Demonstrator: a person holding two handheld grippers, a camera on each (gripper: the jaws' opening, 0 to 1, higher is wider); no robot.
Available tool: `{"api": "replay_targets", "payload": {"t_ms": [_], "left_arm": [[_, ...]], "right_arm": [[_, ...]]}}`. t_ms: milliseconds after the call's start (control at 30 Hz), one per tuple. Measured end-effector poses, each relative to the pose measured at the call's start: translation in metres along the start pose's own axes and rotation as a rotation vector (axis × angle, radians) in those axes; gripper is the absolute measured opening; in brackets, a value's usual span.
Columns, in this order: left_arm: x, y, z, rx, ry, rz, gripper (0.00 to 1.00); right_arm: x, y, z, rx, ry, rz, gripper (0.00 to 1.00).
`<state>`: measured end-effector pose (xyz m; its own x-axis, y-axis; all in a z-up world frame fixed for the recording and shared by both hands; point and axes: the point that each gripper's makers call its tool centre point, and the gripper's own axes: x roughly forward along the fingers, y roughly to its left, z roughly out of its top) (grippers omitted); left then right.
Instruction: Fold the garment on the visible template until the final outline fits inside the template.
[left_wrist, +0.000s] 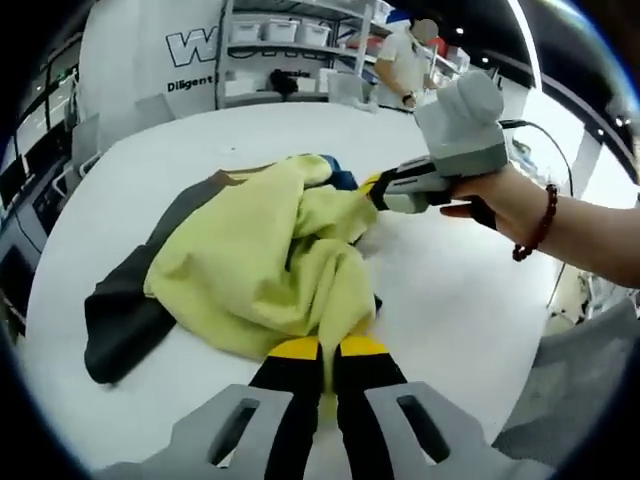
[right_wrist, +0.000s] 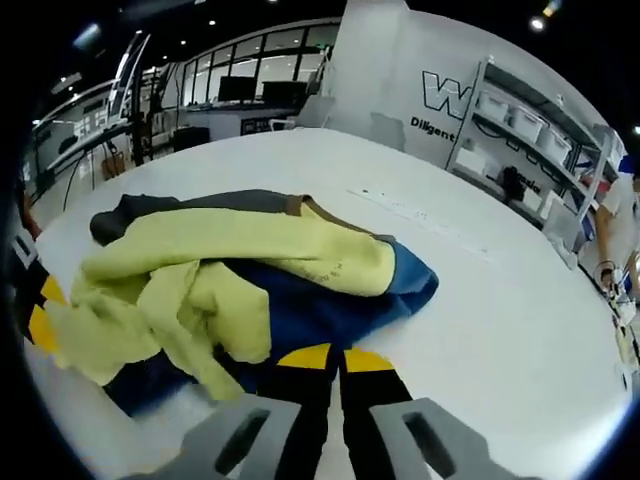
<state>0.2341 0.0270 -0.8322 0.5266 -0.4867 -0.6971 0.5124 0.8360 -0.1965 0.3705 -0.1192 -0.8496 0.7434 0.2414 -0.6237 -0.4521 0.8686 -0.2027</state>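
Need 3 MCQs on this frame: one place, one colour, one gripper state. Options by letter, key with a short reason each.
1. Where does the garment lie?
A. on the white table
B. on a shelf
C. on the floor

2. Which colours show on the garment?
A. red and white
B. yellow, blue and dark grey
C. green only

3. How is the left gripper set?
A. wide open above the cloth
B. shut on the garment's yellow edge
C. shut on a cup

Key:
1 A, the cloth lies bunched on the white tabletop.
2 B, the right gripper view shows all three.
3 B, its yellow-tipped jaws meet over the fabric.
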Motion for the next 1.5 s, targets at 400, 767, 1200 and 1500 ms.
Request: {"api": "replay_targets", "payload": {"t_ms": [400, 767, 1200, 1500], "left_arm": [[-0.016, 0.017, 0.0, 0.04, 0.054, -0.024, 0.05], [-0.027, 0.021, -0.008, 0.075, 0.082, -0.055, 0.05], [-0.035, 0.028, -0.011, 0.086, 0.111, -0.073, 0.05], [-0.04, 0.04, -0.017, 0.11, 0.136, -0.037, 0.05]], "right_arm": [[-0.015, -0.026, -0.017, 0.015, 0.049, -0.023, 0.0], [-0.023, -0.04, -0.032, 0.032, 0.097, 0.011, 0.0], [-0.008, -0.066, -0.032, -0.021, 0.161, 0.029, 0.0], [-0.002, -0.073, -0.031, -0.049, 0.193, 0.007, 0.0]]}}
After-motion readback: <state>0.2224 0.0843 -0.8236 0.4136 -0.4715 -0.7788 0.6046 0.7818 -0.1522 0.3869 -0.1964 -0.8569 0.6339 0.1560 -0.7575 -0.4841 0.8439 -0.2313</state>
